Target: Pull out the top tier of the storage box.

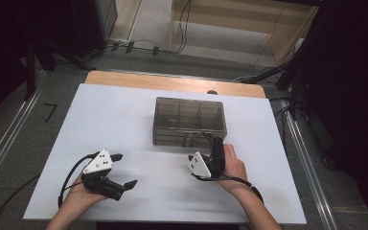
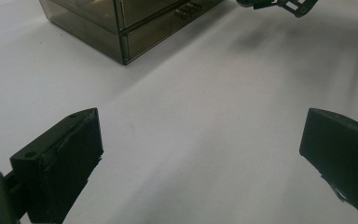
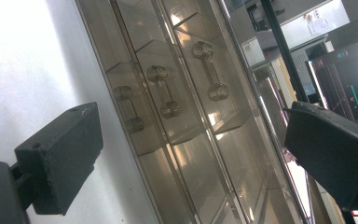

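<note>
White covering spreads over the tabletop [image 1: 105,120], with a strip of bare wood along its far edge. A smoky, see-through plastic drawer box [image 1: 189,120] sits a little past the middle, toward twelve o'clock, its front with small clear handles [image 3: 163,91] facing the person. The right tongs [image 1: 216,146] are held turned on their side at the box's front, at about five o'clock from it, with jaws spread apart and the handles showing between them in the right gripper view; whether a jaw touches the box is hard to tell. The left tongs [image 1: 124,170] rest at about seven o'clock, well apart from the box, jaws wide apart over bare white surface.
</note>
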`<state>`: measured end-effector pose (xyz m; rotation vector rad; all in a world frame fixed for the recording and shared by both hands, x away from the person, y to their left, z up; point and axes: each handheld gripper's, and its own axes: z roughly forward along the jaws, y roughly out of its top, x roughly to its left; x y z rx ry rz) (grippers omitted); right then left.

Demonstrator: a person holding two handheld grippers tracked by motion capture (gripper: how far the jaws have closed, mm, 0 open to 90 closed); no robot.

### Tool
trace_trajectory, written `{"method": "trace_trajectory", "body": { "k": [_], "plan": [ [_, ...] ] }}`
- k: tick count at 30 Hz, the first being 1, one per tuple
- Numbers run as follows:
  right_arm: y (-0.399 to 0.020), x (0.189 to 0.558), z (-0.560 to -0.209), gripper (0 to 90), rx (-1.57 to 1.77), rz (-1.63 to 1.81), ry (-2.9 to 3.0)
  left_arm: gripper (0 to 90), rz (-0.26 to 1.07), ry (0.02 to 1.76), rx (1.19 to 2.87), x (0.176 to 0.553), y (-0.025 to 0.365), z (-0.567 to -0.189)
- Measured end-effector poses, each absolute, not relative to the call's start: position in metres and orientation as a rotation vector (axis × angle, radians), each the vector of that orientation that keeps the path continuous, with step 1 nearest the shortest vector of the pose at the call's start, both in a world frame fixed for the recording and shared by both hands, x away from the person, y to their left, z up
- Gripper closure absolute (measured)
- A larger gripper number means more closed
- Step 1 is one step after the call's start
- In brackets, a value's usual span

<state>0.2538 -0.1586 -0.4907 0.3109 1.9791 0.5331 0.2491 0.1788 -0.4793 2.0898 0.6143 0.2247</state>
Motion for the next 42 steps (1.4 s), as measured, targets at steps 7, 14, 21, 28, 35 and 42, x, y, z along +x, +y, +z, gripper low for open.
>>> {"method": "trace_trajectory", "body": {
  "k": [7, 14, 21, 28, 35, 42],
  "plan": [
    [-0.158, 0.253, -0.491, 2.9, 0.304, 0.512, 1.967, 0.0, 0.227, 0.615, 2.091, 0.249, 0.179, -0.479],
    [-0.157, 0.253, -0.492, 3.3, 0.282, 0.472, 1.957, 0.0, 0.225, 0.614, 2.089, 0.249, 0.179, -0.479],
    [-0.155, 0.252, -0.494, 3.6, 0.245, 0.416, 1.934, 0.0, 0.227, 0.614, 2.092, 0.249, 0.179, -0.479],
    [-0.152, 0.250, -0.496, 4.8, 0.198, 0.371, 1.899, 0.0, 0.225, 0.614, 2.092, 0.249, 0.179, -0.479],
    [-0.149, 0.249, -0.497, 7.7, 0.180, 0.339, 1.881, 0.0, 0.221, 0.611, 2.095, 0.249, 0.178, -0.480],
    [-0.147, 0.248, -0.498, 15.0, 0.151, 0.316, 1.863, 0.0, 0.221, 0.613, 2.093, 0.249, 0.178, -0.480]
  ]
}}
